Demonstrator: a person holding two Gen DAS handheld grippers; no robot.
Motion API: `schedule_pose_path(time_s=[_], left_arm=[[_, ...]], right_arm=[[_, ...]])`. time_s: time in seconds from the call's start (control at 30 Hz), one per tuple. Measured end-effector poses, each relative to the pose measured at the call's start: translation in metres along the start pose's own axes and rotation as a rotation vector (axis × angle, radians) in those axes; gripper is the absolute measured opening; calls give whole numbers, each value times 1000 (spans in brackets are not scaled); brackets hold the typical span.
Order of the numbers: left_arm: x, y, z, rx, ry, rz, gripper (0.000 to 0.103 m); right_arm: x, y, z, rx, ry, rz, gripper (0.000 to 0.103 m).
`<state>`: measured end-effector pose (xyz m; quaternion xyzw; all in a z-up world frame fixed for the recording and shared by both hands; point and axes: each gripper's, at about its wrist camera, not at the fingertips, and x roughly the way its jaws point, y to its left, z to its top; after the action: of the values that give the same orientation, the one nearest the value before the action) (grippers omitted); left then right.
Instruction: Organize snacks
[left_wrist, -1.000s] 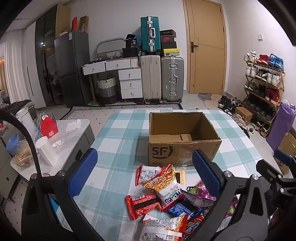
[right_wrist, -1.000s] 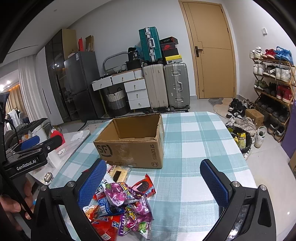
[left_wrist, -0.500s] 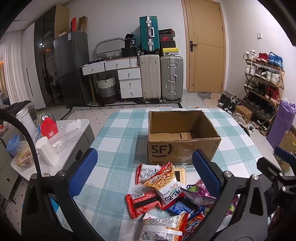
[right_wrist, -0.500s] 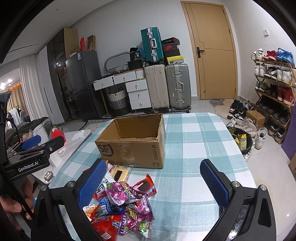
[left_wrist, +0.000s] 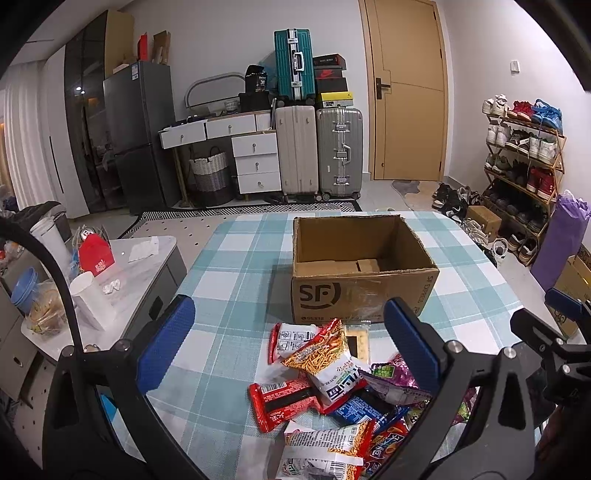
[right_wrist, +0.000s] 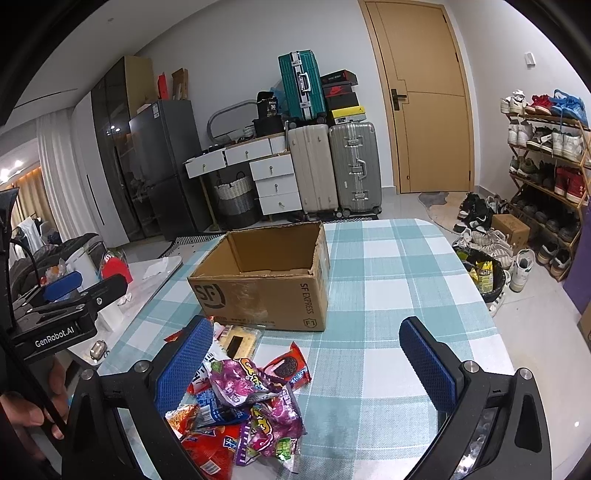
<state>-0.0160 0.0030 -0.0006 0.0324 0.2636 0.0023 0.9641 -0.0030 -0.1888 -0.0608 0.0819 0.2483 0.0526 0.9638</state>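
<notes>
An open brown cardboard box (left_wrist: 364, 271) (right_wrist: 266, 284) marked SF stands on the checked tablecloth, nothing visible inside. In front of it lies a pile of snack packets (left_wrist: 332, 384) (right_wrist: 243, 398): an orange noodle bag (left_wrist: 327, 356), a red wrapper (left_wrist: 280, 400), purple candy bags (right_wrist: 240, 380), a cookie pack (right_wrist: 288, 367) and a clear cracker pack (right_wrist: 238, 339). My left gripper (left_wrist: 288, 339) hangs open above the pile's near left side. My right gripper (right_wrist: 306, 363) is open over the pile's right side. Neither holds anything.
The table (right_wrist: 399, 280) has bare cloth to the right of the box. A white side table (left_wrist: 122, 266) with a cup, a red carton and bowls stands at the left. Suitcases, drawers, a fridge, a door and a shoe rack (left_wrist: 524, 166) line the room behind.
Both grippers have barely shifted; the view has crept slightly, with box and snacks in the same places. The jaws stay open.
</notes>
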Motion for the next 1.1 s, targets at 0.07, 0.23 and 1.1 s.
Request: schedule_pose_path(time_s=[0.07,0.23,1.1], left_arm=[[0,0,0,0,-1,-7,102],[1,-1,0,3,4,-12,102],[3,1,-7,9,34,-45,102]], right_arm=[[0,0,0,0,-2,1,103],[2,0,-2,-2,0,1,103],[2,2,-5,-38,-12,-1,103]])
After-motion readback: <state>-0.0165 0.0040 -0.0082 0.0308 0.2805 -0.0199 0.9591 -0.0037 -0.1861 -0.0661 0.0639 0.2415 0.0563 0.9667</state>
